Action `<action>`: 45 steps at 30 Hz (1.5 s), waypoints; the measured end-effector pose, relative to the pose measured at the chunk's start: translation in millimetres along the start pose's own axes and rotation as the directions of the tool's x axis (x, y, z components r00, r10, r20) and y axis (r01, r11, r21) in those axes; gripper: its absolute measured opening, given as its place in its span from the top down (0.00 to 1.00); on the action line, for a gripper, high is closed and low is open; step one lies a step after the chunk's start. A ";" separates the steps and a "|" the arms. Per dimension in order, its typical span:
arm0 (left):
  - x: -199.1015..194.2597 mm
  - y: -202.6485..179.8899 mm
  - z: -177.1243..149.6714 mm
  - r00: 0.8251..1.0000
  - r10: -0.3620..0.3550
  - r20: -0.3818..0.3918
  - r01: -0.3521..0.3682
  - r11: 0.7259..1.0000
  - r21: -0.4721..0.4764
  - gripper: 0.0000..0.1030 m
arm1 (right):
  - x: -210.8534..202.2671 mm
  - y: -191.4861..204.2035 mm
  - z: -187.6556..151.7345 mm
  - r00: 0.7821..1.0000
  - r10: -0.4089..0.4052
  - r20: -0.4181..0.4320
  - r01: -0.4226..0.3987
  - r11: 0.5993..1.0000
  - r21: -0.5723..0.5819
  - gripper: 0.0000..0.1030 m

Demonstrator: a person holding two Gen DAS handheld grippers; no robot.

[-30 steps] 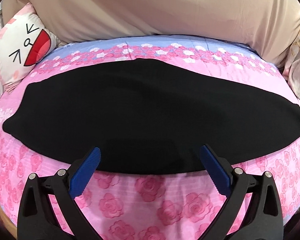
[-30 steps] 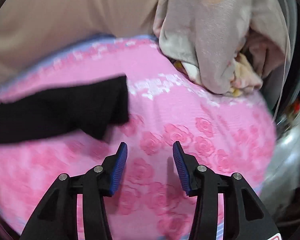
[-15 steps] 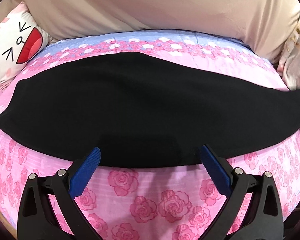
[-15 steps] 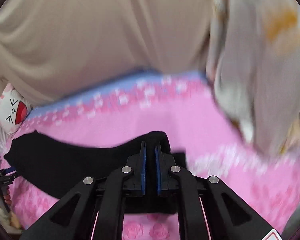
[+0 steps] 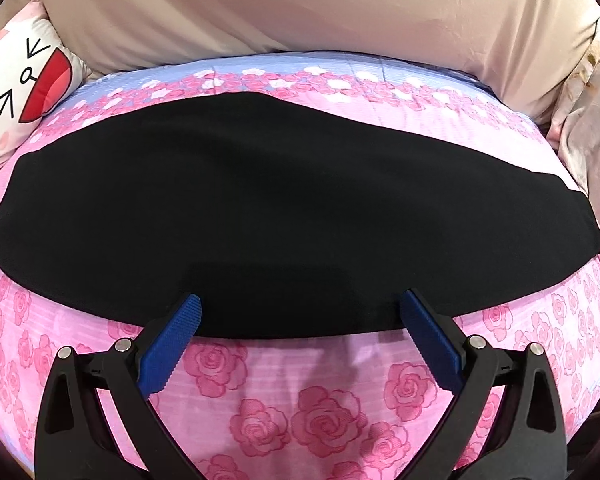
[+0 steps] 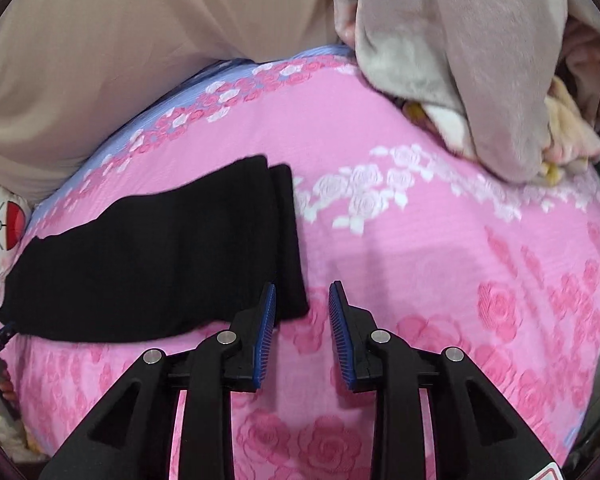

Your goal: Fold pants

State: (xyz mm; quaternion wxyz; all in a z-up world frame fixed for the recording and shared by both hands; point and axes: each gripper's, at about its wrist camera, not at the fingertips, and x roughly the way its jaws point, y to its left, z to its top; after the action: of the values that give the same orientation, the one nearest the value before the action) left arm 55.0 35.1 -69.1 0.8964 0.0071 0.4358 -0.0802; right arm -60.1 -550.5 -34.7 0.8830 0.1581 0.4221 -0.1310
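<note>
**Left wrist view: black pants flat on the bed, both tongs empty**

The pants (image 5: 260, 208) lie in a long strip across the pink rose bedspread (image 5: 320, 400), below the beige pillow (image 5: 300, 8). They look soft, light and limp, likely to sag, so a pinch at an end edge seems best. The left tongs (image 5: 300, 316) gape wide at the pants' near edge. The right tongs (image 6: 302, 312) are opening just beside the pants' end, nothing between them. No readable writing.

black pants (image 5: 260, 208), pink rose-print sheet (image 5: 320, 400)
</note>
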 end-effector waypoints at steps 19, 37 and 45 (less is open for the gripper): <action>-4.9 -9.5 -5.7 1.000 -0.024 0.001 0.024 1.000 0.017 0.05 | -0.8 -17.0 1.7 0.940 -0.337 0.055 0.341 0.938 -0.071 0.91; -16.1 -1.2 5.5 0.999 -0.004 0.048 0.004 1.000 -0.008 0.05 | 30.0 59.8 63.1 0.964 -0.219 0.149 0.246 0.949 -0.195 0.94; 2.2 10.0 8.7 1.000 -0.004 0.022 0.005 0.999 -0.037 0.05 | 27.9 37.6 47.1 0.972 -0.216 0.089 0.225 0.968 -0.107 0.51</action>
State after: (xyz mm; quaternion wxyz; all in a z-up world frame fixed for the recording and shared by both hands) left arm 64.5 43.9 -66.0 0.9010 -0.0114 0.4273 -0.0742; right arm 3.7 -537.2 -22.4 0.8863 0.0534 0.4096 -0.2095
